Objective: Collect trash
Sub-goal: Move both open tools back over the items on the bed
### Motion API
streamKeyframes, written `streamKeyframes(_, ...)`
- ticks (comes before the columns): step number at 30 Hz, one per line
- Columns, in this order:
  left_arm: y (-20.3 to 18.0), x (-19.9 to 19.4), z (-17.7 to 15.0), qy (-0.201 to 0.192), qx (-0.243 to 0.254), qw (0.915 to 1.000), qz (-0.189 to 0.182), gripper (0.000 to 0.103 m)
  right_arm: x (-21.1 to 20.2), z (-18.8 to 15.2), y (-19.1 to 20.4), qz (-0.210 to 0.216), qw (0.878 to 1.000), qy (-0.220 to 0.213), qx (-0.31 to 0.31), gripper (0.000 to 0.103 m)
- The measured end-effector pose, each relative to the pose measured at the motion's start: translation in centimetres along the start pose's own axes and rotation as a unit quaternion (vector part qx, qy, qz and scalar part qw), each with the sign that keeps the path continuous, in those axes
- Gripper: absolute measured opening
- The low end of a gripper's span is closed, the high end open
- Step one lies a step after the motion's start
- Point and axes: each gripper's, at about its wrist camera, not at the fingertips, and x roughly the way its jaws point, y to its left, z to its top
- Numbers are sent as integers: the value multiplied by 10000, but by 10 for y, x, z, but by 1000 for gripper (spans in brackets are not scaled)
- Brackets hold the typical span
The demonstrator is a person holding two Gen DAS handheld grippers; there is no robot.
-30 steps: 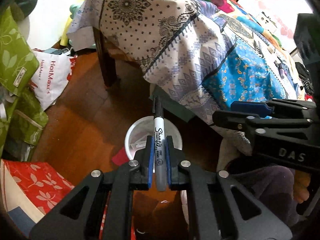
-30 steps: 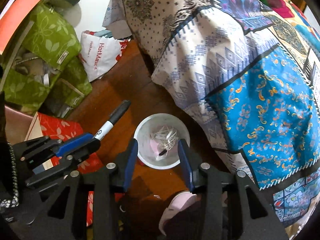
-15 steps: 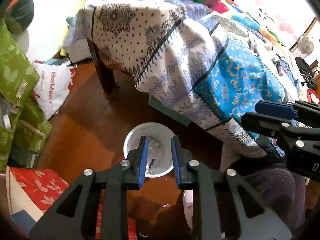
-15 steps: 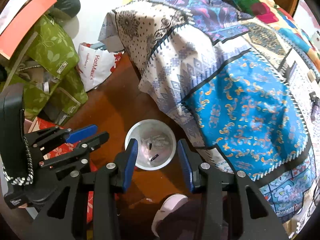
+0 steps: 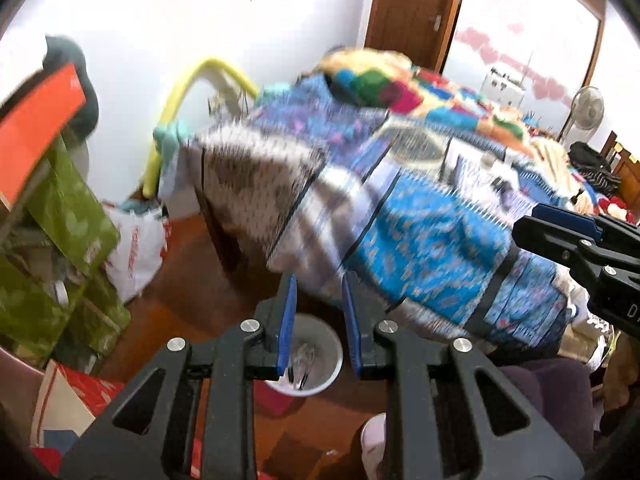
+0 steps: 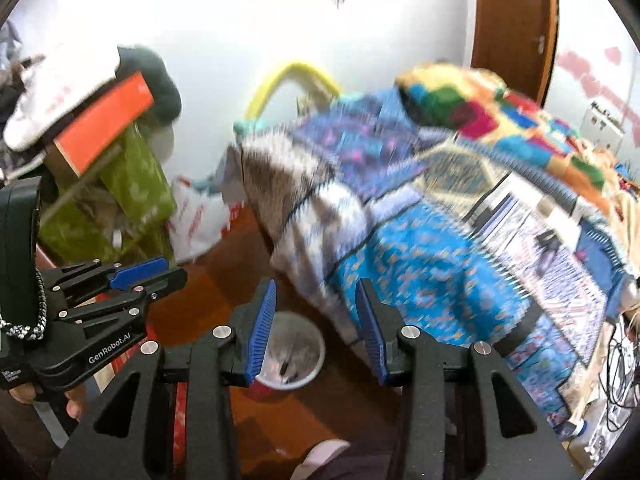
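Note:
A white trash bin (image 5: 320, 354) stands on the wooden floor by the table, with paper scraps and a dark marker inside. It also shows in the right wrist view (image 6: 298, 354). My left gripper (image 5: 319, 284) is open and empty, high above the bin. My right gripper (image 6: 316, 288) is open and empty, also above the bin. The left gripper shows at the left of the right wrist view (image 6: 160, 270), and the right gripper at the right of the left wrist view (image 5: 532, 224).
A table draped in patterned cloths (image 5: 420, 208) fills the right side, with small items on top. Green bags (image 5: 60, 232), a white plastic bag (image 5: 136, 248) and a red patterned bag (image 5: 92, 392) crowd the left. A door (image 6: 516, 20) stands behind.
My left gripper opened and dropped the Sharpie marker into the bin. Both grippers have since risen and tilted up, so the wall and door come into view.

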Motion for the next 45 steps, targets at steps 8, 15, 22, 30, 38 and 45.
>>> streamKeyframes(8, -54, -54, 19, -719, 319, 9968, -149, 43, -73, -2, -33, -210, 9961, -815, 275, 38)
streamKeyframes(15, -102, -72, 33, -1174, 499, 9908, -451, 54, -120, -7, -71, -623, 9883, -1286, 529, 38)
streamKeyframes(22, -155, -60, 53, -1272, 740, 9867, -690, 63, -150, -16, -115, -1122, 9772, -1610, 809, 70)
streamKeyframes(30, -212, -15, 79, -893, 1094, 9840, -1085, 66, -158, -25, -175, -1684, 9644, -1630, 1225, 86)
streamKeyframes(38, -253, 47, 95, -534, 1286, 9801, -1415, 66, -130, -32, -240, -1784, 9611, -1166, 1757, 86)
streamKeyframes(45, -275, 108, 104, -142, 1463, 9768, -1559, 66, -80, -32, -281, -1649, 9614, -713, 2082, 86)
